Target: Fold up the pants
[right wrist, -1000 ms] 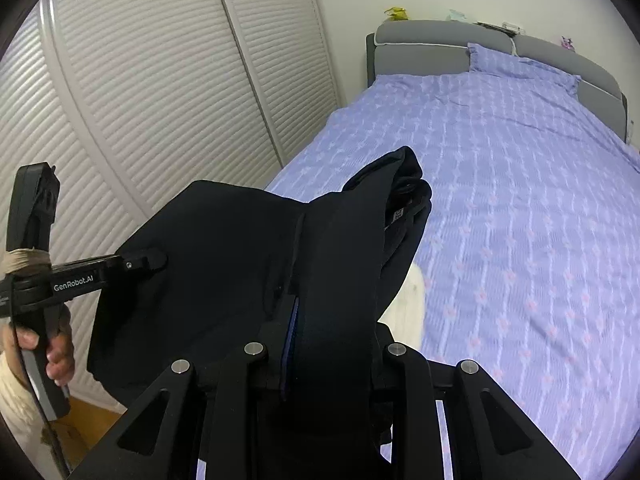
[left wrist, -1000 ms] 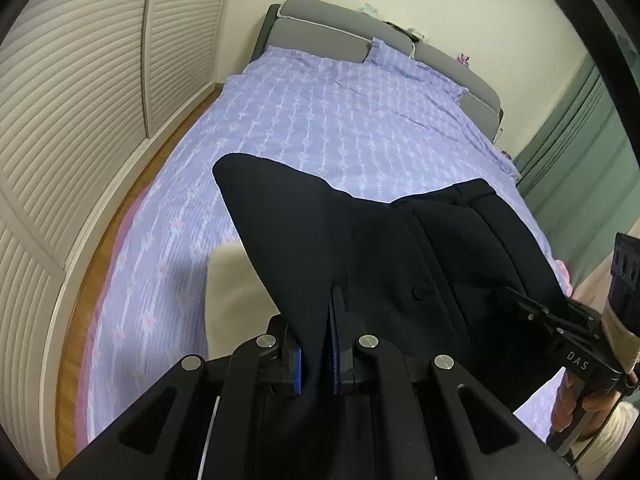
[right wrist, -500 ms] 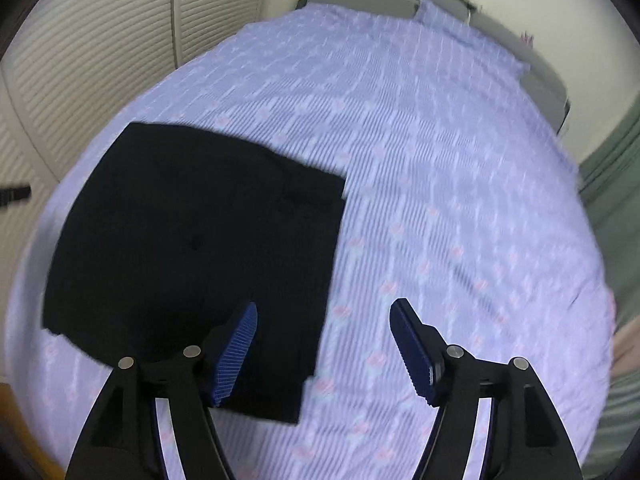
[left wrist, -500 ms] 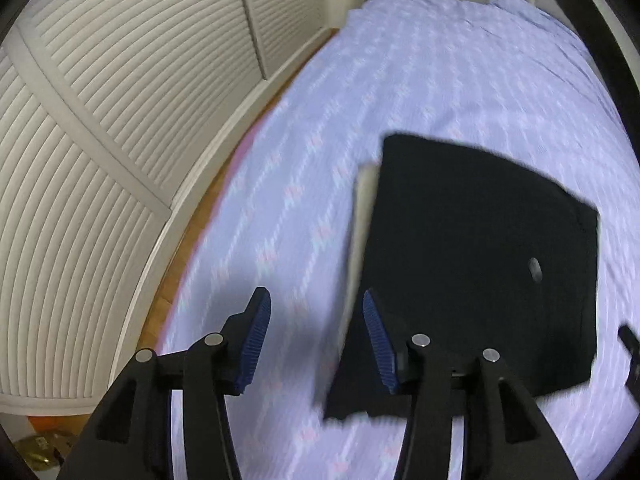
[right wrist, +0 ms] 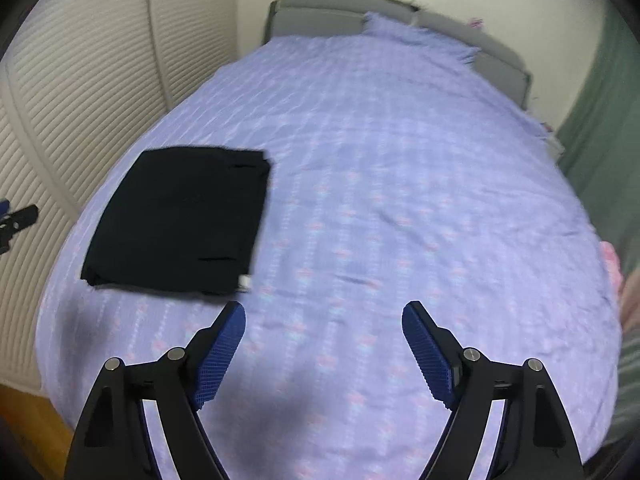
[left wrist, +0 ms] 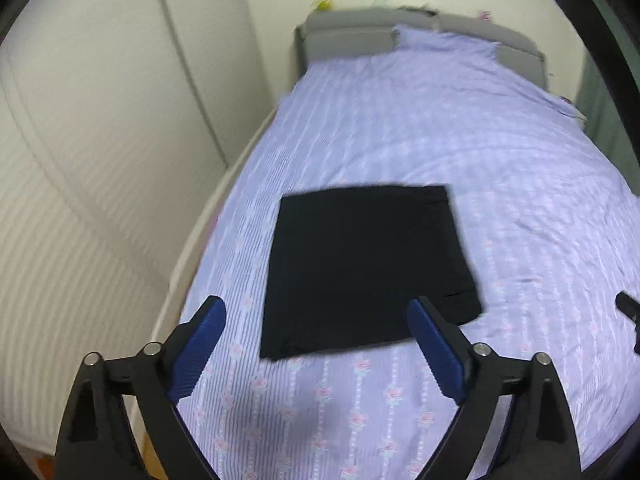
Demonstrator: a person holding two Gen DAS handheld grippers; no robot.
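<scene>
The black pants [left wrist: 368, 268] lie folded into a flat rectangle on the lilac bedspread [left wrist: 500, 168], near the bed's left edge. In the right wrist view the pants [right wrist: 180, 220] lie at the left on the bedspread [right wrist: 400, 180]. My left gripper [left wrist: 316, 328] is open and empty, held above the near edge of the pants. My right gripper [right wrist: 322, 332] is open and empty, above bare bedspread to the right of the pants. A tip of the right gripper shows at the left view's right edge [left wrist: 628, 312].
A white slatted wardrobe [left wrist: 80, 160] runs along the bed's left side. A grey headboard [left wrist: 360, 36] and a lilac pillow [left wrist: 444, 40] are at the far end. A green curtain [right wrist: 600, 120] hangs at the right. Wooden floor [right wrist: 24, 420] shows at the lower left.
Both grippers let go of the pants, opened wide and pulled back. The pants, held up a second ago, now lie folded flat on the bed.
</scene>
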